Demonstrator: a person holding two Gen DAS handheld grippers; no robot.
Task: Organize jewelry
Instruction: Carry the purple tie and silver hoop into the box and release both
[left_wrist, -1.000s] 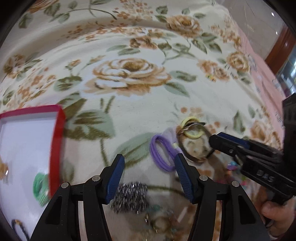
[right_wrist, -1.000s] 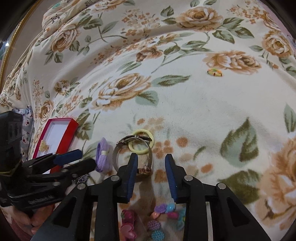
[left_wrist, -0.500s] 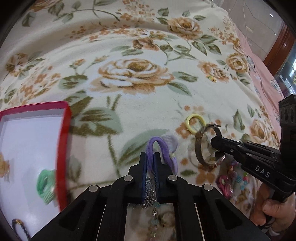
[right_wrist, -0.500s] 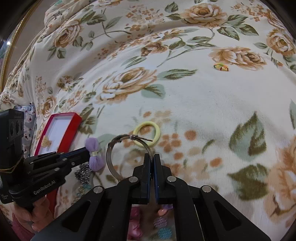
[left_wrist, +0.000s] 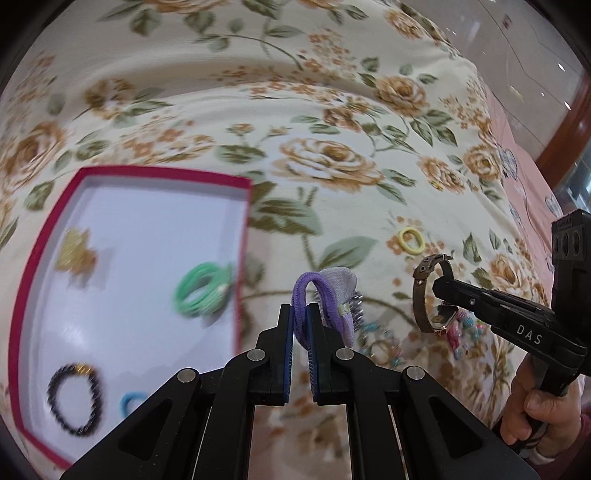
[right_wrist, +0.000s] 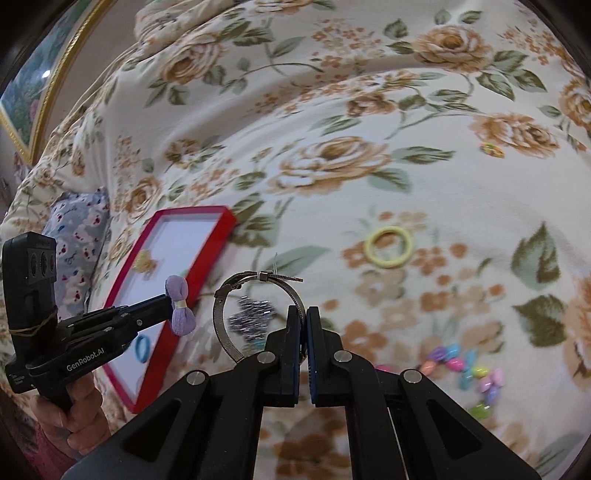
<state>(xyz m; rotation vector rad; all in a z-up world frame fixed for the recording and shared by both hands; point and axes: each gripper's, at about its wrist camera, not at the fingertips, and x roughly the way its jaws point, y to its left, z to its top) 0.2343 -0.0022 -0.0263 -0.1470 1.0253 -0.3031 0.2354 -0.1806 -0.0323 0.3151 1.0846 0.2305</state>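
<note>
While both grippers hang above a floral bedspread (right_wrist: 424, 184), loose pieces lie scattered under them: a yellow hair tie (right_wrist: 388, 246) flat on the cloth, a string of pastel beads (right_wrist: 469, 369) nearer the right gripper, and a glittery silver piece (right_wrist: 251, 319) (blurred, so its exact kind is unclear) just beyond the fingertips. A red-rimmed jewelry box (left_wrist: 243, 236) with a white floor sits to the left, holding a green hair tie (left_wrist: 203, 288), a black beaded bracelet (left_wrist: 75, 398), a small blue ring-shaped tie (left_wrist: 129, 402) and a gold ornament (left_wrist: 75, 254).

Pointing forward just off the box's right rim, the left gripper (left_wrist: 302, 332) has its jaws clamped on the looped band of a purple bow hair tie (left_wrist: 325, 295), which stands up from the fingertips with its ribbed fabric bow to the right. From the side, the right gripper (right_wrist: 303, 332) reaches in level, its handle in the person's right hand (left_wrist: 535, 406); its jaws pinch a wristwatch (right_wrist: 255, 306), whose thin metallic strap arcs up and left in a round loop, clear of the cloth. In the right wrist view the person's left hand (right_wrist: 70, 410) grips the other handle.
</note>
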